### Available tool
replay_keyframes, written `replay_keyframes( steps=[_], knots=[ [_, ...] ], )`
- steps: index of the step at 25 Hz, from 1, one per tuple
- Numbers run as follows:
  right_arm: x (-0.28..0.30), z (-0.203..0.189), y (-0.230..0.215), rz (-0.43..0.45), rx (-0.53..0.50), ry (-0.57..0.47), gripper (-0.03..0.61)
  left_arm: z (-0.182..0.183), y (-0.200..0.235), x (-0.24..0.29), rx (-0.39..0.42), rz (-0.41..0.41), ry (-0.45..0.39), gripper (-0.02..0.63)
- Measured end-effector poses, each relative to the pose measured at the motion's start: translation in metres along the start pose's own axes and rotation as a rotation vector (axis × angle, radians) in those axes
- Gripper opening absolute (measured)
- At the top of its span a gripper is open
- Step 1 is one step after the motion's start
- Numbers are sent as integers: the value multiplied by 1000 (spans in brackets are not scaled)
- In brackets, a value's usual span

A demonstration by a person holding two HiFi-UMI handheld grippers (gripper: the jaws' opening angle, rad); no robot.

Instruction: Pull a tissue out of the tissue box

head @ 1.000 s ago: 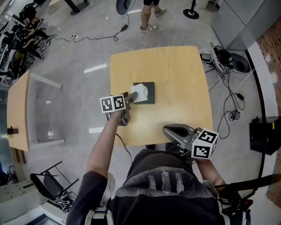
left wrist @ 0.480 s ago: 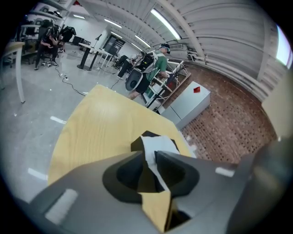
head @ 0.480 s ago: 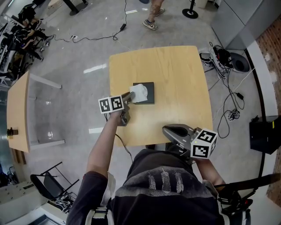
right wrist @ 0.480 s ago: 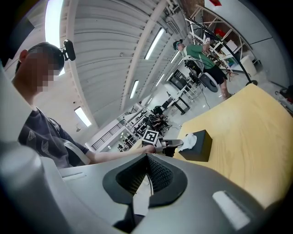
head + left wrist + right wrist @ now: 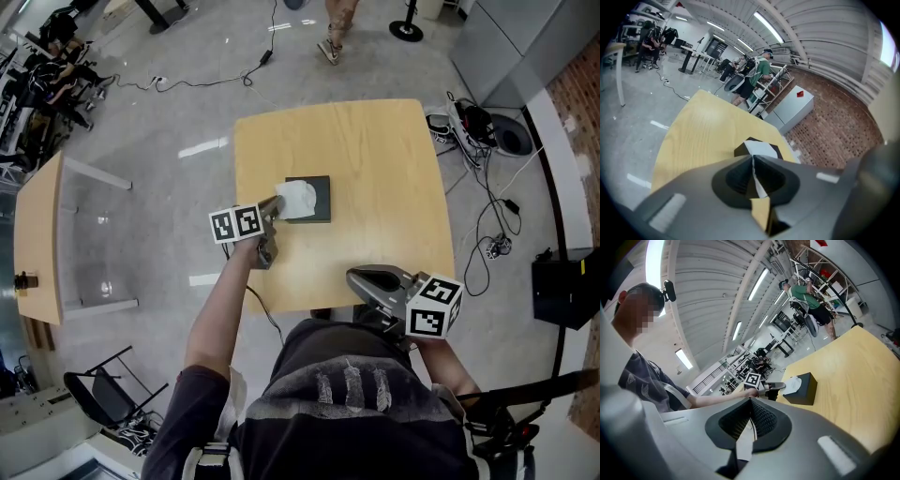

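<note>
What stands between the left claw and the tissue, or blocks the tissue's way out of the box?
Nothing visible. The left claw has just closed its jaws on the tissue atop the tissue box; the right claw sits well aside.

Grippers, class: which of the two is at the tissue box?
The left gripper: its jaws have just closed on the tissue atop the tissue box. The right gripper idles shut, apart.

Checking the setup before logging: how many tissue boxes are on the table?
1. The black tissue box sits near the middle of the wooden table, a tissue sticking out of it. No other seems hidden.
</note>
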State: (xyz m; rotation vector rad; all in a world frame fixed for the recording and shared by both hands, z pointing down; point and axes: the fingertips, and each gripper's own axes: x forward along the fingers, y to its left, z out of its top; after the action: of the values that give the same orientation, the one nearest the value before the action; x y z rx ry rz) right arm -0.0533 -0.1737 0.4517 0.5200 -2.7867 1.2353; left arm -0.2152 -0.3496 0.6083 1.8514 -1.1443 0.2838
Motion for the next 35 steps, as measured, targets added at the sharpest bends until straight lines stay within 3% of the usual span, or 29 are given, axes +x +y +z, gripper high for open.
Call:
replay_keyframes(
  steps=[35],
  knots=[
    [-7,-6,0,0,-3,3,-8,7,0,-19,8,21,-54,9]
  ],
)
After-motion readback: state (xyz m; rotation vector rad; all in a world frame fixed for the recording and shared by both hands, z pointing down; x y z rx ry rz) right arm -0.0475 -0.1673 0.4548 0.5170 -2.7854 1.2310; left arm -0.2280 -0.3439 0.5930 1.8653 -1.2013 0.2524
